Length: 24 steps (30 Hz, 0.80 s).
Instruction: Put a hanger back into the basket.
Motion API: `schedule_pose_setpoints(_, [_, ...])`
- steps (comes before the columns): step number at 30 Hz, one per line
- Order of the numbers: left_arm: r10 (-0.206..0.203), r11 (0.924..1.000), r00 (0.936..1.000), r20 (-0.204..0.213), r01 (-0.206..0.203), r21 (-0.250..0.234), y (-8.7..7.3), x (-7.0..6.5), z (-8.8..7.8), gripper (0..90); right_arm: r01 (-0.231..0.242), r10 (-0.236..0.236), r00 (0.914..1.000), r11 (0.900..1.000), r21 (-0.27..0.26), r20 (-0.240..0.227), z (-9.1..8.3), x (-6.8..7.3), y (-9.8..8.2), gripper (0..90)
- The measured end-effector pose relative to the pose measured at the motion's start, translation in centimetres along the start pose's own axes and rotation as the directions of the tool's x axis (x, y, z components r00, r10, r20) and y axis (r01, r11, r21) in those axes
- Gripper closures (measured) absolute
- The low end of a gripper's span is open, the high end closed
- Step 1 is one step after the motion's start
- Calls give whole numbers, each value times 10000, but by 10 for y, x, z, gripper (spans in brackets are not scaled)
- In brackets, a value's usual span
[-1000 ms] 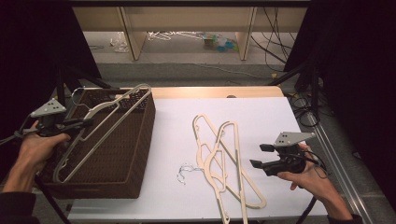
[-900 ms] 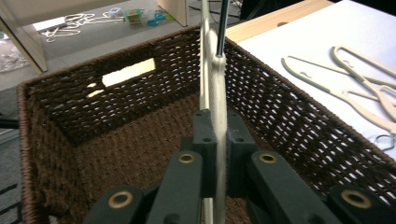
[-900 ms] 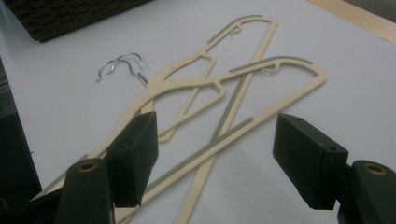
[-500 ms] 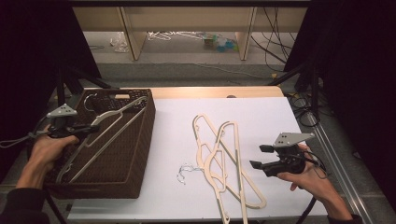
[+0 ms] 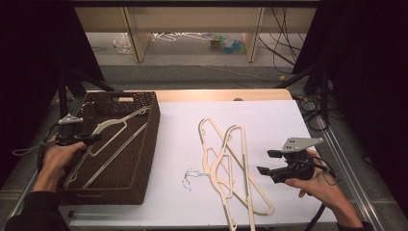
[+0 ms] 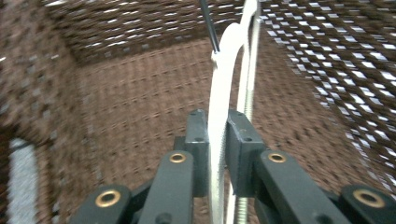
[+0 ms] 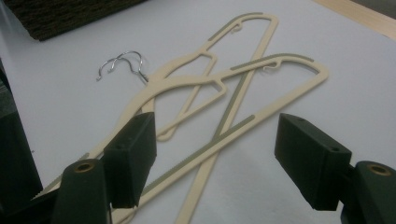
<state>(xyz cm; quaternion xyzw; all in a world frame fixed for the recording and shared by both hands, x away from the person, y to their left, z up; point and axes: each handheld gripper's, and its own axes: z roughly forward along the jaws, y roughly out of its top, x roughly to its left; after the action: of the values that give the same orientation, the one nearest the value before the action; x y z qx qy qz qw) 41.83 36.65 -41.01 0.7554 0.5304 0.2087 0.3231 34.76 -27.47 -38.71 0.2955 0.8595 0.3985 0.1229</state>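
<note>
Holding a cream hanger inside the brown wicker basket, the left gripper is showing jaws that have just been easing apart, the hanger between them. The right gripper is hovering with jaws wide and empty over two hangers lying crossed on the white table.

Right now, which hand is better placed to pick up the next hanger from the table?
Right. The right gripper hangs open just beside the two cream hangers on the white table; the left gripper is down in the wicker basket, jaws just easing open around a hanger.
</note>
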Motion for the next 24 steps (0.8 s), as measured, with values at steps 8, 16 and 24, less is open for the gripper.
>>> schedule_pose_setpoints(8, [-574,9982,9960,-692,584,137,-6,8,2,748,57,-57,10000,9999,136,-37,4,3,-1,301])
schedule_pose_setpoints(16, [-837,9963,9908,-1066,851,92,-9,8,1,682,18,-16,10000,9998,211,-96,7,4,-3,301])
schedule_pose_setpoints(24, [-1710,9848,9674,-1868,1620,-625,-4,-3,-9,582,-4,9,9999,9993,370,-154,12,6,-5,300])
